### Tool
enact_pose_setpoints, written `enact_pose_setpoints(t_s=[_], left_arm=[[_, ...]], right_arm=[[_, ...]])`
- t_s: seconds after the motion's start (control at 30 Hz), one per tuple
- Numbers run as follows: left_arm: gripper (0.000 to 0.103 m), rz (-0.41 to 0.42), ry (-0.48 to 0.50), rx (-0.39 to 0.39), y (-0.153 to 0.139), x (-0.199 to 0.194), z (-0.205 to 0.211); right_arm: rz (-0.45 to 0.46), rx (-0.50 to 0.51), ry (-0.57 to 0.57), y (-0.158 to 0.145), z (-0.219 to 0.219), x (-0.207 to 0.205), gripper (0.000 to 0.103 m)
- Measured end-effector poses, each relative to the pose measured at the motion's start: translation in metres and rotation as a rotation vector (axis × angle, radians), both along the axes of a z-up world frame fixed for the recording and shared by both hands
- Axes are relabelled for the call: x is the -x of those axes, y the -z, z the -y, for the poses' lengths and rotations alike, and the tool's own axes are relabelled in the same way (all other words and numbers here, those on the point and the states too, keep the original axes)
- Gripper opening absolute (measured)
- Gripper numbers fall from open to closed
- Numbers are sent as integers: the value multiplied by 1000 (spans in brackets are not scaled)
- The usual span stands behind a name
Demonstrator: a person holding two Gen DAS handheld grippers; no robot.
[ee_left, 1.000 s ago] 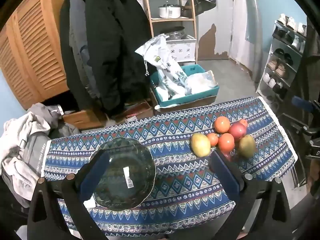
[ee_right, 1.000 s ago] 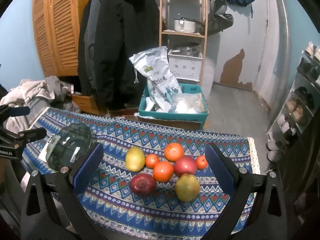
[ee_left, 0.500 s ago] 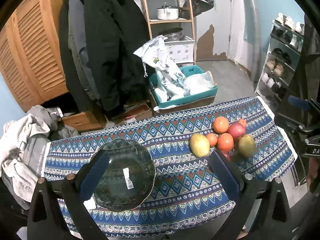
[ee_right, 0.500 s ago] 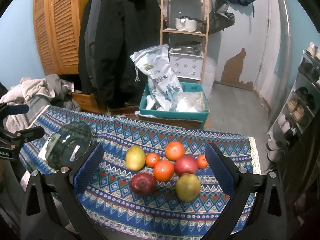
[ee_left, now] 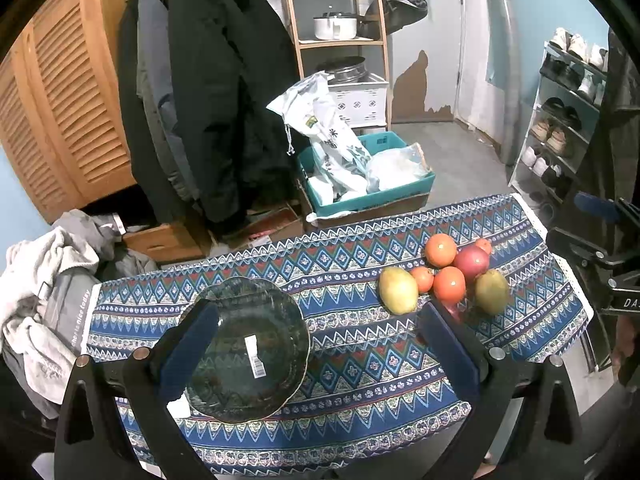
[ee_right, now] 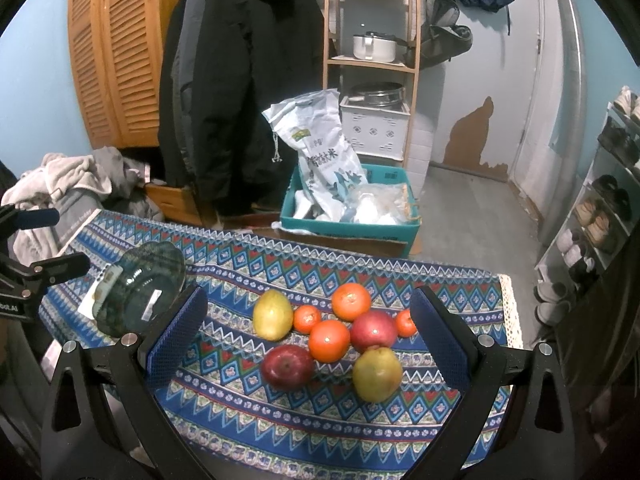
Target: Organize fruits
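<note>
Not much has shifted in the last second: both views have drifted only slightly, the fruit has not budged, and we are hovering above the table as before. Our left gripper (ee_left: 316,332) hangs with its jaws spread wide, framing the dark glass plate (ee_left: 246,346) at the left end of the patterned tablecloth (ee_left: 360,368). Our right gripper (ee_right: 308,330) is just as wide apart and empty, looking down on the fruit cluster at the right end, well apart from the plate. Nearest us there lie a red apple (ee_right: 288,366) and a yellow-green mango (ee_right: 377,374), touching or nearly touching the oranges (ee_right: 329,340) behind them. To do this well, we would start with an outer piece, probably that apple, coming straight down so the pads straddle its widest part without nudging its neighbours. Round fruit rolls, so we should close gently and centred, then lift clear before crossing to the plate.
</note>
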State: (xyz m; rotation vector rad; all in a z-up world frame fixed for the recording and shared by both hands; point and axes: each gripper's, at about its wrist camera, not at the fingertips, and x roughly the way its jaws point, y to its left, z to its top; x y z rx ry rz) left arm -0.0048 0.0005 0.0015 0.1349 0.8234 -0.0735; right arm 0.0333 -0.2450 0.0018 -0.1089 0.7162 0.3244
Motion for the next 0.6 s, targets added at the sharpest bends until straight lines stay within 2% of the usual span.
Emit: enact_pose_setpoints(t_s=[0.6], left_arm=[[102,-3,1,2,0,0,0]], right_arm=[[0,3,-5,1,-2,0,99]])
